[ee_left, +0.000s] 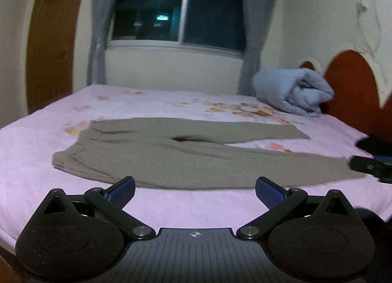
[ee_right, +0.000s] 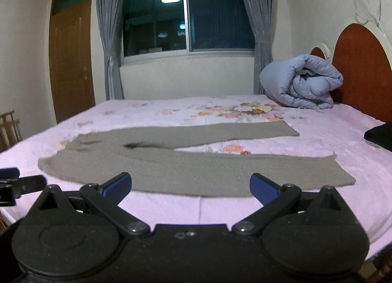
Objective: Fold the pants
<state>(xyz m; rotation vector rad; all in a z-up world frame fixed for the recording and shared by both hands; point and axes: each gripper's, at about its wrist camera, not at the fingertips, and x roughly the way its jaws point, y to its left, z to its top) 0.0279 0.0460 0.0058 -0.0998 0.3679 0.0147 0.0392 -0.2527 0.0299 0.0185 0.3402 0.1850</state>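
Observation:
Grey-brown pants (ee_left: 171,158) lie flat on the pink bed sheet (ee_left: 34,150), waist at the left, both legs spread apart toward the right. They also show in the right wrist view (ee_right: 186,168). My left gripper (ee_left: 195,191) is open and empty, just before the near edge of the pants. My right gripper (ee_right: 190,188) is open and empty, just before the near leg. The right gripper's tip shows at the right edge of the left wrist view (ee_left: 367,166); the left gripper's tip shows at the left edge of the right wrist view (ee_right: 22,183).
A rolled blue duvet (ee_right: 301,82) lies at the far right by the red headboard (ee_right: 362,67). A dark cloth (ee_right: 379,136) lies at the bed's right edge. A window (ee_right: 186,21), grey curtains and a brown door (ee_right: 71,57) stand behind.

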